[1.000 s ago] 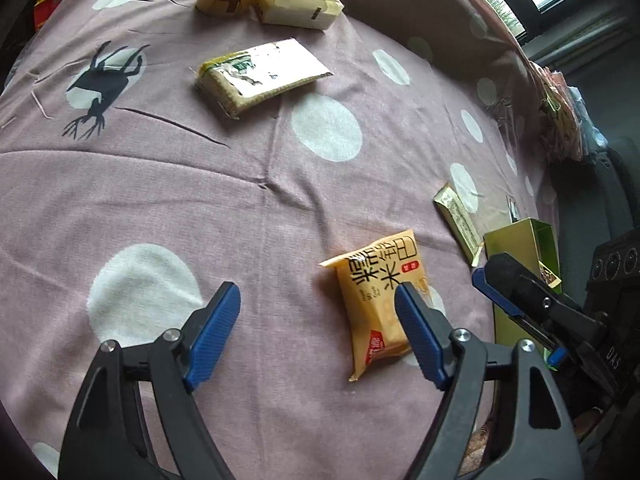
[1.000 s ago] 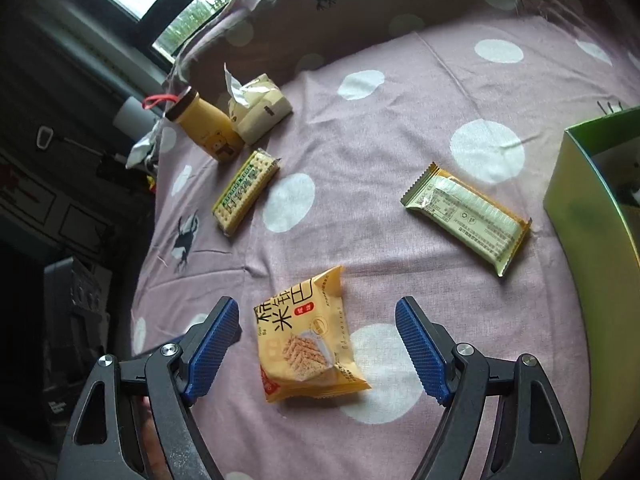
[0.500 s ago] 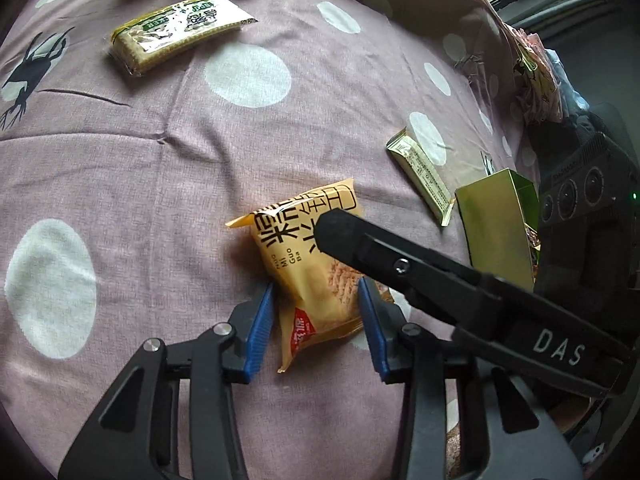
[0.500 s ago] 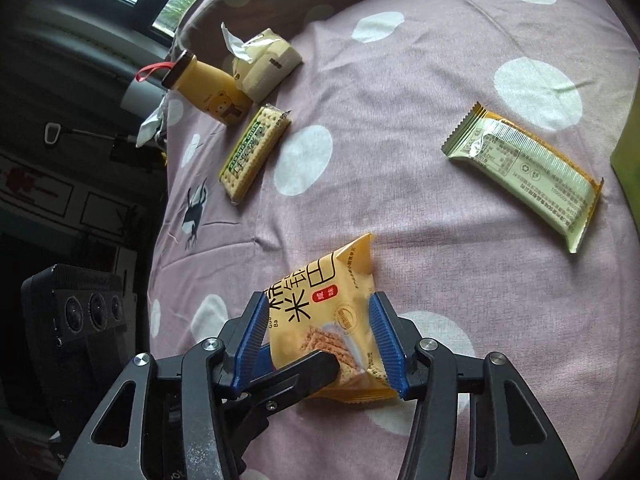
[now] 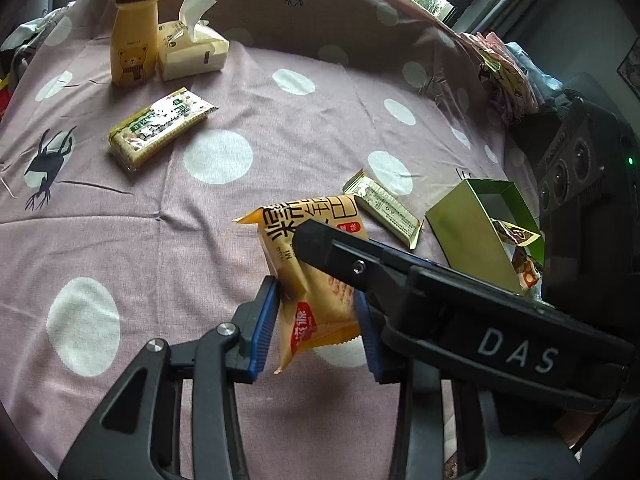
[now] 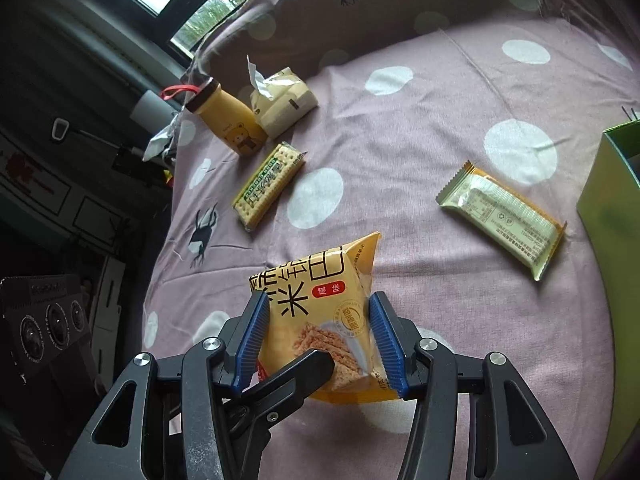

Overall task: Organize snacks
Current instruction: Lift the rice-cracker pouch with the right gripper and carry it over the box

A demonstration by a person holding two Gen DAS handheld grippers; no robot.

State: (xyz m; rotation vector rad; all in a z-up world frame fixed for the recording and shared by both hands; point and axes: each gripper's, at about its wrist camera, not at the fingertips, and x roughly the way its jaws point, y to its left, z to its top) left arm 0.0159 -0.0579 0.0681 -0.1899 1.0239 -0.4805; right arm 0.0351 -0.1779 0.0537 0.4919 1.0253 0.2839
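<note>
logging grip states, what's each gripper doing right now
Left gripper: shut on the orange rice cracker packet.
Right gripper: shut on the same packet.

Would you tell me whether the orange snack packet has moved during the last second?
Yes. The orange snack packet, clamped by both grippers, now tilts up off the tablecloth.

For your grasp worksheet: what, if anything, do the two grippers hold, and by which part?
Both the left gripper and the right gripper clamp the same orange snack packet, each across the side edges of its lower half.
</note>
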